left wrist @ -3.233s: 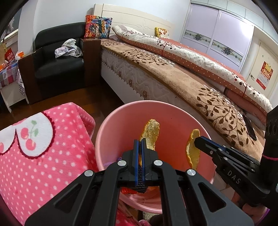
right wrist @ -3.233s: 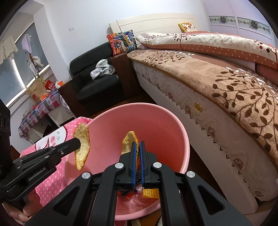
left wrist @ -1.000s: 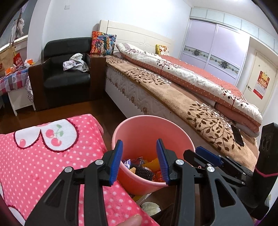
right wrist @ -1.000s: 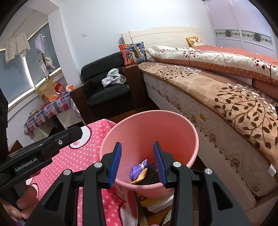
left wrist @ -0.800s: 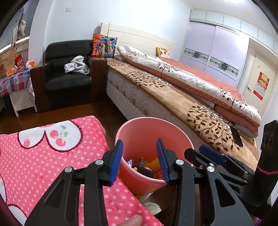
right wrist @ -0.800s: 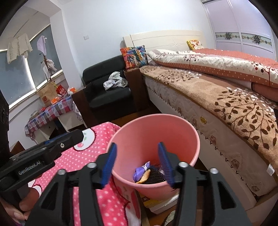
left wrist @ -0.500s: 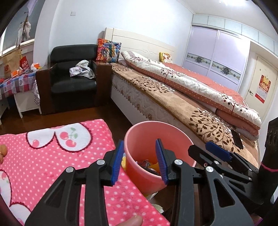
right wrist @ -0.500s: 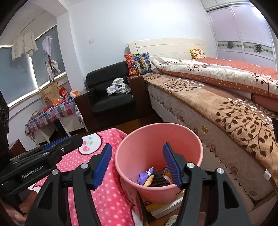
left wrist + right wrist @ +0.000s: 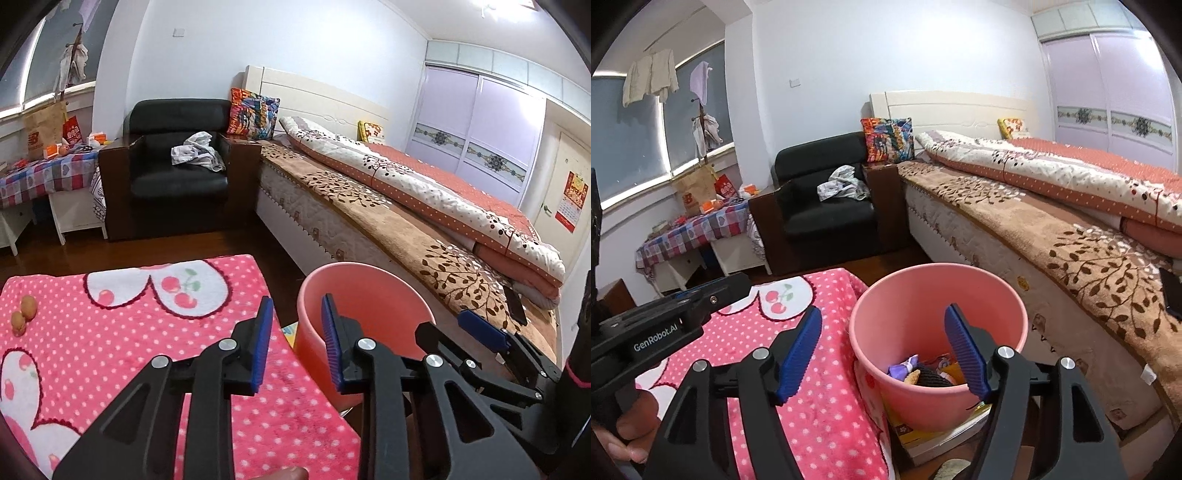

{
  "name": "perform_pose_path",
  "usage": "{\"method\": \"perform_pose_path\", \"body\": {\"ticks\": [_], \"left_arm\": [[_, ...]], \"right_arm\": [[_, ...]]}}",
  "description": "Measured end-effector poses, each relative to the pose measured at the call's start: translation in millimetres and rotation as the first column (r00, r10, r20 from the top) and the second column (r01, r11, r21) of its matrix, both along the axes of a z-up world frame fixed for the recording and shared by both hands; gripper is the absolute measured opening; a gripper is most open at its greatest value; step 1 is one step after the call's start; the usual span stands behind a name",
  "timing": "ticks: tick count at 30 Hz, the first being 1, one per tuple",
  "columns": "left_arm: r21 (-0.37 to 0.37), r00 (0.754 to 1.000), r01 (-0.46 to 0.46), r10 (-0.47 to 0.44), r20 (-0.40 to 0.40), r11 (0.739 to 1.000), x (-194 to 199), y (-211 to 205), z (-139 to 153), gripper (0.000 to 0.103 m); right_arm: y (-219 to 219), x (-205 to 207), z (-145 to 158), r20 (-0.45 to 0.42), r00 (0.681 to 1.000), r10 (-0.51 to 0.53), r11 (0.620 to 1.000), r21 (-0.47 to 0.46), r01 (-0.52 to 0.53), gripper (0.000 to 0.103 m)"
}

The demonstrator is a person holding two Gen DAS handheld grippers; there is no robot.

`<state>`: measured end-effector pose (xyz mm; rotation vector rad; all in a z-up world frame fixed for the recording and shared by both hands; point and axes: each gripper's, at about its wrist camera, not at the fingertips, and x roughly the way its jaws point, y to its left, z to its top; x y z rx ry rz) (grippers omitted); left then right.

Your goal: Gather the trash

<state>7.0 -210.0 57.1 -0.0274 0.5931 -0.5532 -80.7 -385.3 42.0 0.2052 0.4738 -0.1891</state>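
- Right now we hold two black grippers with blue pads over a table covered in a pink polka-dot blanket (image 9: 122,354), with a bedroom beyond.
- Our left gripper (image 9: 295,339) has nothing between its pads; its jaws stand part-way apart and are closing.
- Our right gripper (image 9: 882,350) is also empty, and its jaws are spreading wide. Seen from its own camera, the pads frame the pink bin (image 9: 960,402) without touching it.
- That bin stands just off the blanket's right edge, between the table and the bed (image 9: 388,221). It sits on a stack of flat books or papers (image 9: 934,439).
- Inside the bin, trash (image 9: 923,373) is already gathered: a purple wrapper, something dark and ribbed, and yellow-orange scraps.
- On the blanket's far left lie two small brown round items (image 9: 24,312), touching each other. We cannot tell what they are; they may be the next trash to collect.
- We judge the step in hand to be moving off the bin to look for more litter.
- To do it well, we would open the left jaws again before approaching, come down from above, and close on one round item at a time, since round things roll on soft fleece.
- We would then carry each piece fully over the bin's rim before letting go.
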Motion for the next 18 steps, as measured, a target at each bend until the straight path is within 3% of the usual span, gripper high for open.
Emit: {"method": "perform_pose_path", "body": {"ticks": [4, 6, 18], "left_arm": [[0.004, 1.000, -0.009, 0.009, 0.003, 1.000, -2, 5, -2, 0.027], [0.006, 1.000, -0.013, 0.013, 0.002, 1.000, -2, 7, -3, 0.027], [0.043, 0.998, -0.057, 0.057, 0.000, 0.997, -1, 18, -15, 0.027]], "right_arm": [[12, -4, -2, 0.000, 0.998, -0.062, 0.997, -0.043, 0.062, 0.072], [15, -5, -2, -0.010, 0.996, -0.085, 0.995, -0.047, 0.085, 0.079], [21, -3, -14, -0.032, 0.999, -0.036, 0.999, 0.016, 0.037, 0.079]]}}
